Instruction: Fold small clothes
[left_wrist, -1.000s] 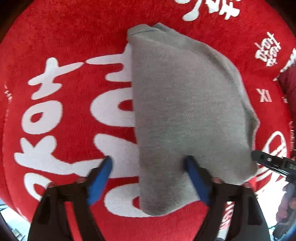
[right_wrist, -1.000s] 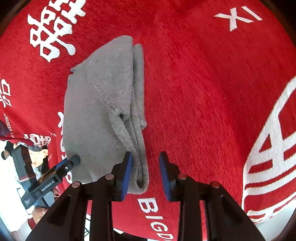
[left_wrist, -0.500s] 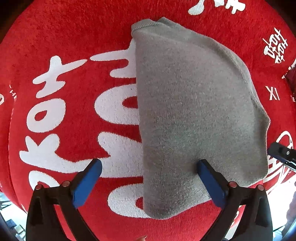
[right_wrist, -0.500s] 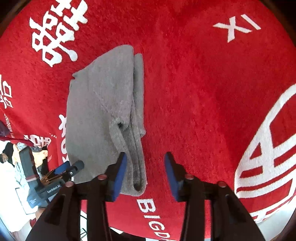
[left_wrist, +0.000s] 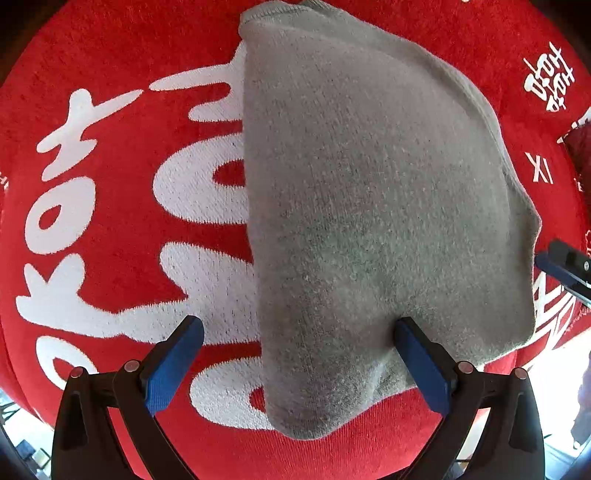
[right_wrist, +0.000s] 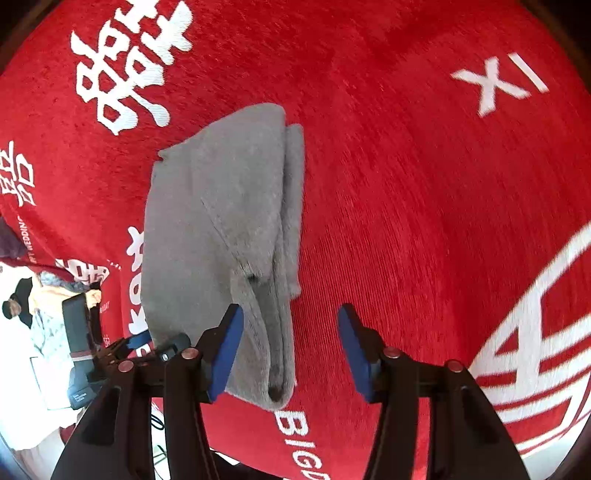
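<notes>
A grey knitted garment (left_wrist: 369, 206) lies folded flat on the red cloth, its layered edges (right_wrist: 288, 221) showing in the right wrist view. My left gripper (left_wrist: 296, 332) points straight down over its near end. It stands wide open, with the garment's left edge between the blue pads. My right gripper (right_wrist: 290, 314) hangs over the garment's (right_wrist: 221, 229) near corner. Its jaws are opening, and the folded edge lies loose between them, free of the pads. One right finger (left_wrist: 561, 260) shows beside the garment at the right. The left gripper (right_wrist: 157, 341) shows at the garment's far side.
A red cloth (right_wrist: 406, 184) with large white characters covers the table. Its edge (right_wrist: 332, 461) runs close below the right gripper. A person (right_wrist: 22, 306) stands beyond the table at the left. A dark red item (left_wrist: 580, 147) sits at the far right.
Both grippers have opened wider. The right one has let go of the folded edge and drawn back a little. The garment rests flat and has not shifted.
</notes>
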